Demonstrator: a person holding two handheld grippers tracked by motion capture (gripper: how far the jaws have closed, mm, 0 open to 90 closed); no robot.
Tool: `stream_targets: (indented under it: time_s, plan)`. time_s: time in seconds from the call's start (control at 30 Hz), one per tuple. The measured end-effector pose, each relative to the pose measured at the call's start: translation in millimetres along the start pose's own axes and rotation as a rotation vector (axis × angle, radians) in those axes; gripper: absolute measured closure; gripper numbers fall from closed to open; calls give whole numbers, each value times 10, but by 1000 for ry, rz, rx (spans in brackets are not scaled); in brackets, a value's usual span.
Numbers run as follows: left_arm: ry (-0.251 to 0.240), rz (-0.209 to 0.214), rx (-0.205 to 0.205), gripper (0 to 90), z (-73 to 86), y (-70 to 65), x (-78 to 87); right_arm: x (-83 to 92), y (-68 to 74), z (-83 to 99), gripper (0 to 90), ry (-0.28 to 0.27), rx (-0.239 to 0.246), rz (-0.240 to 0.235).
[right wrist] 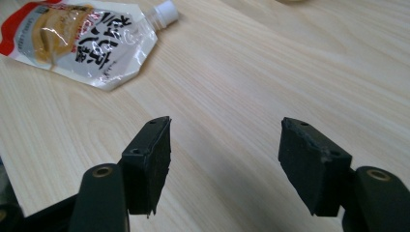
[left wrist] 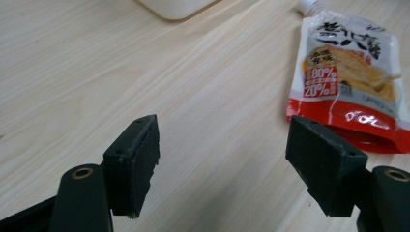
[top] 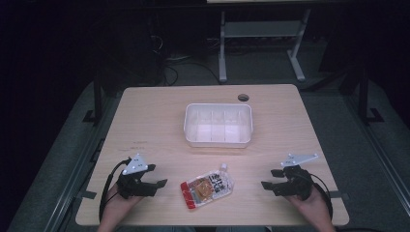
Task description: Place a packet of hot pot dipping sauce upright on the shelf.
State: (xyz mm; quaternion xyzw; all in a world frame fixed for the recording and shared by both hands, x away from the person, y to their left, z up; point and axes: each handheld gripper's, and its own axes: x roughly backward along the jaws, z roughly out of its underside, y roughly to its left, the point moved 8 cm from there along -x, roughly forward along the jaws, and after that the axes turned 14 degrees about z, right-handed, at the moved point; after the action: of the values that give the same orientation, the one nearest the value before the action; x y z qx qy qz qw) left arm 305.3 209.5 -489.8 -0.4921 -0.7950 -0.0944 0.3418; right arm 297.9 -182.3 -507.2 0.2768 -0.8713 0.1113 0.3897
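On the wooden table, white tub empty (pouch outside); both jaws wide, gripping nothing.

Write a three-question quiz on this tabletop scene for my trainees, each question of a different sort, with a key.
1. True or false: the spouted pouch lies inside the white bin.
2. Multiple choice: where does the pouch lie? A) on the table between the left gripper and the right gripper; B) behind the bin; C) clamped in the right gripper's fingers.
3. Fill in: both grippers are ____ with nothing between their fingers.

Key: 1. False, it lies flat on the table, on the person's side of the bin. 2. A. 3. open.
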Motion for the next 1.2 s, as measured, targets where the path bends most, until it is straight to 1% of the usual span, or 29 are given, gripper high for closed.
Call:
stream_targets:
  time_s: [0.13,0.2,0.27,0.37,0.4,0.47,0.53,0.57,0.6,0.67,0.7,0.87,0.93,0.97,1.07,1.13,1.2]
  plan:
    - [-9,20,-10,280,-48,-64,-44,-31,58,-63,344,-3,9,-14]
    - [-6,25,-15,283,-55,-74,-52,-47,92,-95,342,-3,17,-19]
    - [-5,40,-23,288,-87,-126,-104,-63,133,-140,336,-8,24,-27]
    - [2,53,-34,295,-110,-168,-151,-86,197,-217,335,-12,30,-43]
    - [2,53,-34,296,-110,-168,-151,-86,197,-217,335,-12,30,-43]
    - [11,61,-45,304,-126,-204,-187,-114,255,-293,335,-18,38,-56]
    - [11,69,-50,315,-141,-231,-210,-127,288,-331,335,-20,47,-61]
    - [11,69,-50,327,-141,-231,-210,-127,288,-331,335,-20,47,-61]
    - [14,80,-58,337,-157,-259,-233,-142,330,-368,335,-20,56,-66]
    - [13,85,-57,359,-163,-270,-243,-148,344,-380,335,-20,58,-66]
    - [17,95,-65,372,-178,-302,-274,-157,361,-395,336,-20,63,-70]
    - [39,117,-92,450,-202,-374,-325,-170,381,-459,344,-26,62,-74]
    - [37,122,-94,483,-210,-390,-335,-177,396,-488,347,-30,61,-76]
    - [44,134,-101,501,-220,-421,-345,-192,430,-535,354,-30,63,-78]
    - [54,138,-114,545,-234,-451,-354,-219,493,-602,363,-30,72,-87]
    - [66,142,-138,575,-286,-507,-370,-250,538,-645,369,-27,78,-97]
    - [84,146,-149,595,-334,-535,-396,-298,585,-696,382,-14,81,-104]
